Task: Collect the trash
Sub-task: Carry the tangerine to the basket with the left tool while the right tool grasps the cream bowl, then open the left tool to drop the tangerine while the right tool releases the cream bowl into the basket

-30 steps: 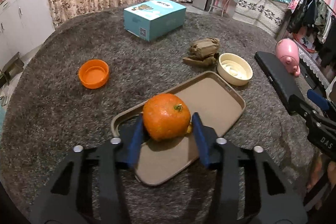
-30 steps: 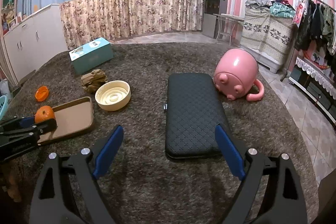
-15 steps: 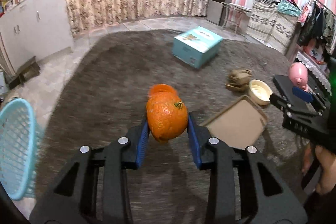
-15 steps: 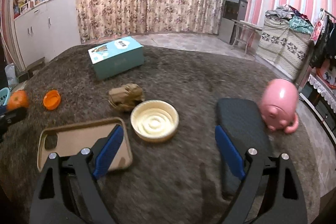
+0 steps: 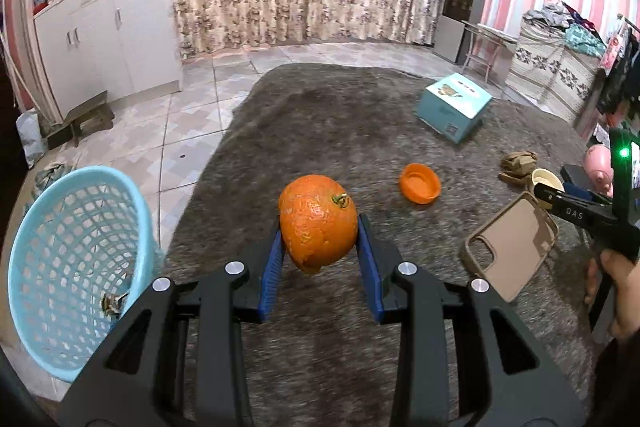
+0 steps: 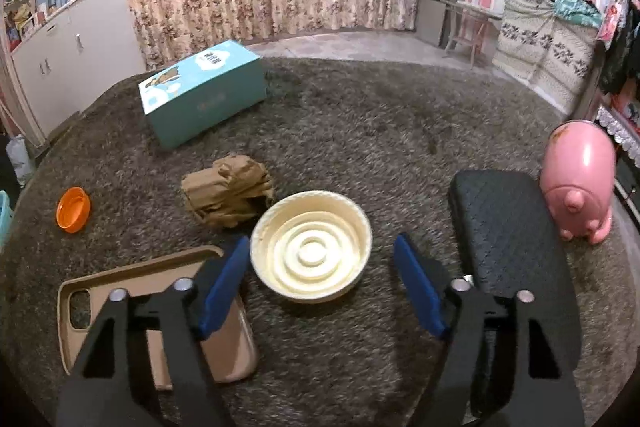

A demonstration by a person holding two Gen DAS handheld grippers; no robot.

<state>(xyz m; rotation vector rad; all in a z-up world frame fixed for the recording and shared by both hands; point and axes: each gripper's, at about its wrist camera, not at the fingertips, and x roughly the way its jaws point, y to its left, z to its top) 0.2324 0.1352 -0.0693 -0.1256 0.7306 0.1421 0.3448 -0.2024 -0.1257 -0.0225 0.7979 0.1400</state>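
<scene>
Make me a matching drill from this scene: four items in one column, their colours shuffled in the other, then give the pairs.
Items:
1. orange peel held in the left claw
2. mesh basket
3. ridged bowl ahead of the right claw
4. pig figure

Colours:
A. pink
B. cream
C. orange
D. light blue

Pairs: 1-C, 2-D, 3-B, 4-A
</scene>
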